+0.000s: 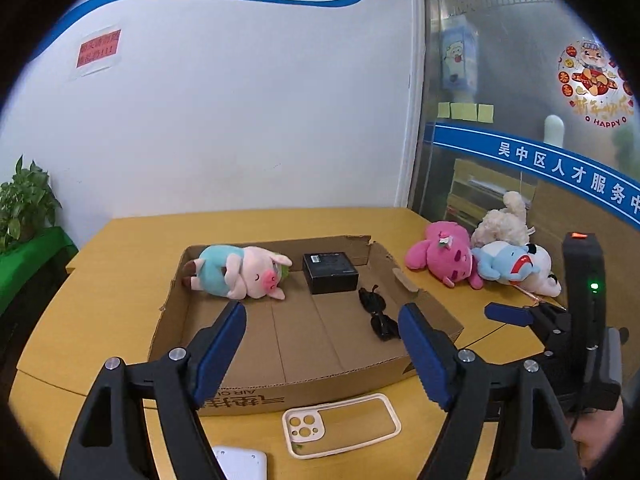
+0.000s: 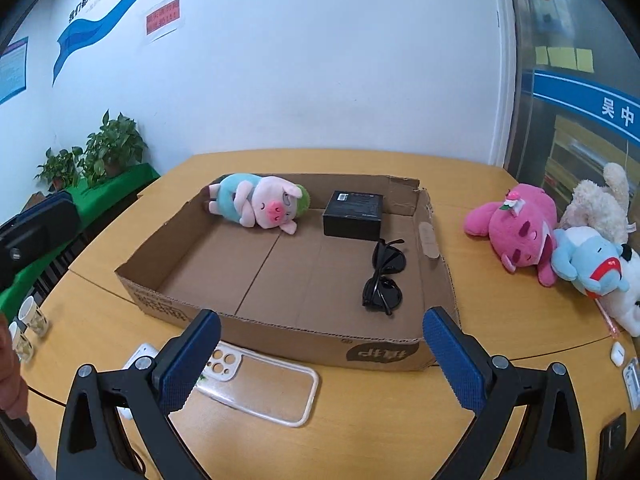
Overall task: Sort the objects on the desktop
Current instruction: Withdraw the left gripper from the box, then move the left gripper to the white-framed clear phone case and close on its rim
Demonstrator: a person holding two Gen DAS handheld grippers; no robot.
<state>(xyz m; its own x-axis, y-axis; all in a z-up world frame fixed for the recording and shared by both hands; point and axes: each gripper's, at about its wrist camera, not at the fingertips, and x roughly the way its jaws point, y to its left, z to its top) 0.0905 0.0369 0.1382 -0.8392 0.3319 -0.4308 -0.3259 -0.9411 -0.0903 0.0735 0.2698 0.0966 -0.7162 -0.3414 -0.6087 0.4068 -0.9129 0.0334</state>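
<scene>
**Both grippers empty above the near edge of the cardboard tray**

Left gripper (image 1: 322, 344): blue-padded fingers (image 1: 222, 350) spread apart, nothing between them. Right gripper (image 2: 320, 356): fingers (image 2: 190, 360) at their widest, also empty. In the left wrist view the right gripper shows at the right edge of the frame, its fingers apart.

Shallow brown cardboard tray (image 2: 280, 330) sits mid-frame on the yellow wooden bench (image 2: 500, 300). Inside it: pink plush pig in a light-blue outfit (image 2: 260, 202), lying on its side in the upper-left corner; small black rectangular box (image 2: 352, 214) against the far wall, right of the pig; folded black sunglasses (image 2: 384, 276) near the right wall, just below the box.

On the bench outside the tray, right side of frame: magenta plush toy (image 2: 516, 228), light-blue plush toy with red mouth (image 2: 592, 262) and cream fluffy plush toy (image 2: 600, 200), bunched together and touching. Lower centre: clear phone case with a white rim (image 2: 260, 384), flat on the bench just beside the tray's near wall.
</scene>
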